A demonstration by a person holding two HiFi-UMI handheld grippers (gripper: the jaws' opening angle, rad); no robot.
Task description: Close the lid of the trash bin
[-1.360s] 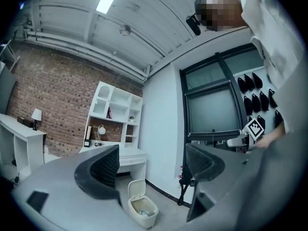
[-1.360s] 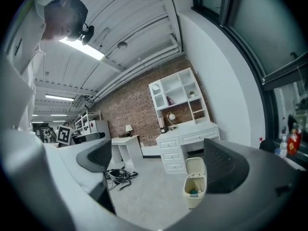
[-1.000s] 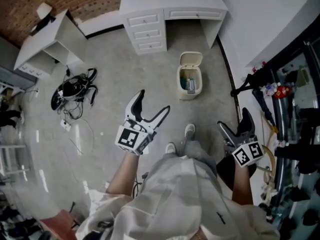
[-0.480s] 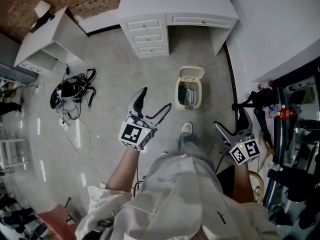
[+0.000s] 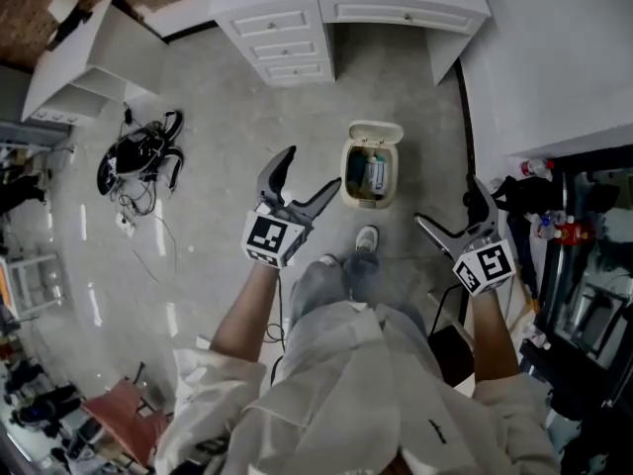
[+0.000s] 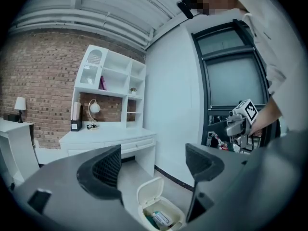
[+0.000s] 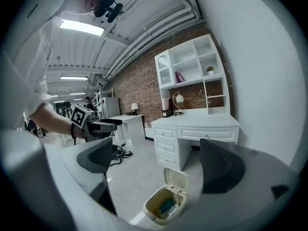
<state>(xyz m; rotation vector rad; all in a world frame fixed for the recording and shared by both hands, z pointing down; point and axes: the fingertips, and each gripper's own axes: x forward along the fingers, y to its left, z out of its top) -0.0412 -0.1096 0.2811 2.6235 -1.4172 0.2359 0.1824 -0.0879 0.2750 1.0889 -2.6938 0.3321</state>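
Finding 1: The trash bin (image 5: 348, 188) stands on the floor (image 5: 218, 117), just ahead of the person's shoe (image 5: 366, 237) and near the drawers (image 5: 287, 43). Its lid (image 5: 377, 132) is tipped up at the far side, toward the drawers, so the hinge appears to lie on that edge. The opening faces the person, and packaging shows inside.

Finding 2: The left gripper (image 5: 309, 171) hangs in the air to the near left of the bin. Its fingers (image 6: 107, 167) are spread apart with nothing between them. In the left gripper view the bin sits low between the 2 fingers, which suggests this gripper is aimed at it.

Finding 3: The right gripper (image 5: 447, 204) is held off to the bin's right, well apart from it. Its fingers are also spread wide and hold nothing. Its view also looks down on the open bin.

Assessment: Neither gripper touches the lid, so closing is not yet begun. Since the lid stands behind the opening, I judge that a push from its back or top edge, forward and down, is needed. Spread fingers suit a push, not a grasp.
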